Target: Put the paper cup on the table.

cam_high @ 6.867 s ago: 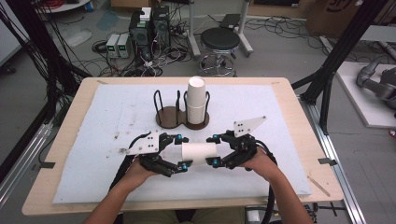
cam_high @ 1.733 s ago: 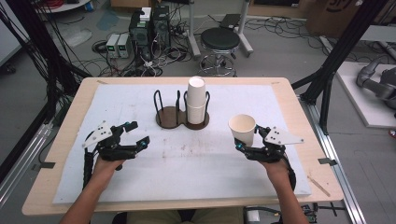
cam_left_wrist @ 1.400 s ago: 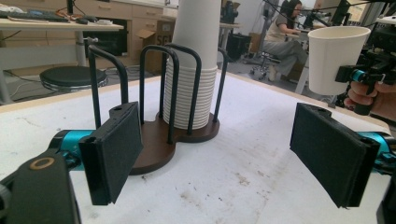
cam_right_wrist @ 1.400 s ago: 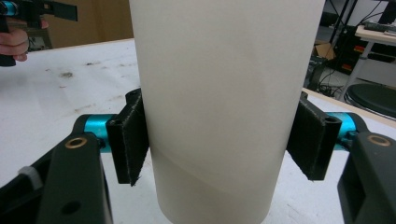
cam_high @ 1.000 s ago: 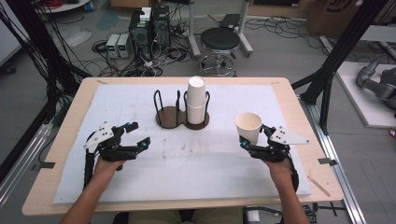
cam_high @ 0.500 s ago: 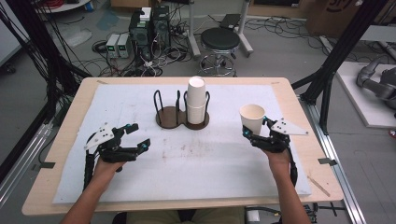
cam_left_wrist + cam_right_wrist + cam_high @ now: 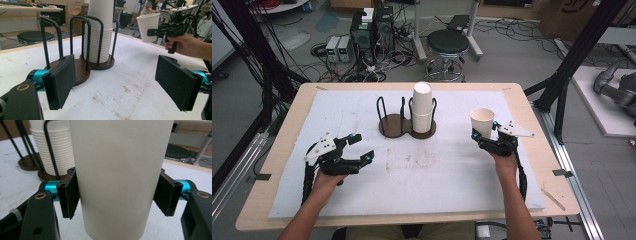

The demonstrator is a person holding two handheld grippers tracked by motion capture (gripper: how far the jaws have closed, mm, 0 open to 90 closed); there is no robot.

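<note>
One cup [image 7: 482,121] pulled off the stack, not yet set down.
Clamped upright in right gripper [image 7: 486,136] over table's right side; left gripper [image 7: 361,147] spread wide, empty; stacked cups [image 7: 422,107] waiting in holder [image 7: 393,125].

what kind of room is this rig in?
Probably a robotics lab or workshop: computer towers with loose cables on the floor, black frame struts around the table, a grey robot arm at right.
</note>
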